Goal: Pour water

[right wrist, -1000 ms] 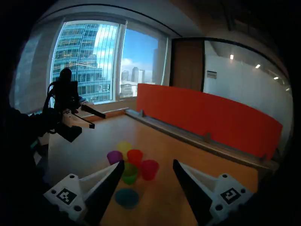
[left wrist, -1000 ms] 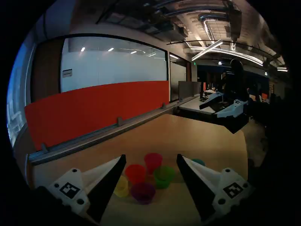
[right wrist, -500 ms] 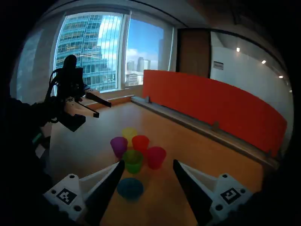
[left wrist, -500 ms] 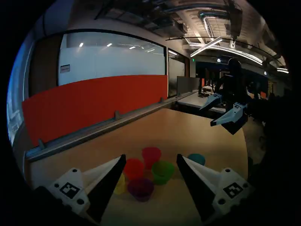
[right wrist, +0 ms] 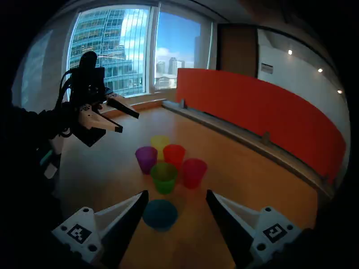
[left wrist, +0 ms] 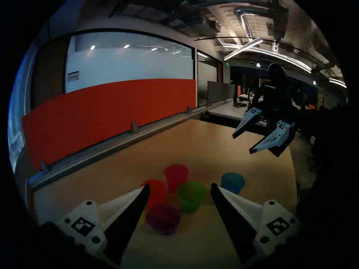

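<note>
Several small coloured cups stand clustered on the wooden table [left wrist: 202, 143]. The left gripper view has a purple cup [left wrist: 163, 218], a green cup [left wrist: 191, 196], a red cup [left wrist: 154, 190] and a crimson cup [left wrist: 176, 175] between the fingers of my left gripper [left wrist: 178, 186], which is open and empty. A blue cup [left wrist: 233, 182] stands apart to the right. My right gripper [left wrist: 256, 134] hovers open beyond it. In the right gripper view the blue cup [right wrist: 160, 214] lies between the fingers of my right gripper [right wrist: 176, 193], with the green cup [right wrist: 164, 176] and a yellow cup [right wrist: 159, 143] behind it. The left gripper [right wrist: 129, 123] hangs open at left.
An orange divider panel [left wrist: 112, 107] with a metal rail runs along the table's far side, also the orange panel [right wrist: 269, 107] at right. Large windows [right wrist: 112, 49] stand behind the left hand. Bare table top [right wrist: 251, 179] spreads around the cups.
The cups have slid higher in both views and the blue cup now sits nearer the right gripper's fingers. Each gripper appears closer to the cups in the other's view. Both stay open.
</note>
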Available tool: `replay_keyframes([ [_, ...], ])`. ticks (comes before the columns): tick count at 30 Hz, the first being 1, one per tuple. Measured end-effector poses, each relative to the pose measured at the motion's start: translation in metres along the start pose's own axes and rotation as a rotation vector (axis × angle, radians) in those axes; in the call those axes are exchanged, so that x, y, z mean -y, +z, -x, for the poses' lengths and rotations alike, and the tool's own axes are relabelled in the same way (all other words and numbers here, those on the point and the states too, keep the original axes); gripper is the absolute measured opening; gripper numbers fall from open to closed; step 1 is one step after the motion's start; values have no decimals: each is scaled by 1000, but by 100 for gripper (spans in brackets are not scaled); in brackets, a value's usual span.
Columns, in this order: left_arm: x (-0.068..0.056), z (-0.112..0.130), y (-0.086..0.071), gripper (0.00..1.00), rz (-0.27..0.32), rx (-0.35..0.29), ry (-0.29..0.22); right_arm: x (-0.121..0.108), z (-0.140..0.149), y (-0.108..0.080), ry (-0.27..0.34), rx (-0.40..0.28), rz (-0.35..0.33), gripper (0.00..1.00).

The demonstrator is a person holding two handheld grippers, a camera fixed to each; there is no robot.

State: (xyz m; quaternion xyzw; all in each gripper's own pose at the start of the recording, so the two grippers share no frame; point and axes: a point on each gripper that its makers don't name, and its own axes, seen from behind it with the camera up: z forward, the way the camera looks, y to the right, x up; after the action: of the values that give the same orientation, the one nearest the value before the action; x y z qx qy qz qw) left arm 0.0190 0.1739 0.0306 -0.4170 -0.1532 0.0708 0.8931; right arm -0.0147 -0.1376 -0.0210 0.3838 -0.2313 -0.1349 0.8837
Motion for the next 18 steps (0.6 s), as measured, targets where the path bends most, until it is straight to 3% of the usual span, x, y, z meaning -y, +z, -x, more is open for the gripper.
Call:
replay_keyframes([
  [18, -21, 31, 20, 100, 51, 61, 1, 18, 45, 20, -3, 83, -41, 100],
])
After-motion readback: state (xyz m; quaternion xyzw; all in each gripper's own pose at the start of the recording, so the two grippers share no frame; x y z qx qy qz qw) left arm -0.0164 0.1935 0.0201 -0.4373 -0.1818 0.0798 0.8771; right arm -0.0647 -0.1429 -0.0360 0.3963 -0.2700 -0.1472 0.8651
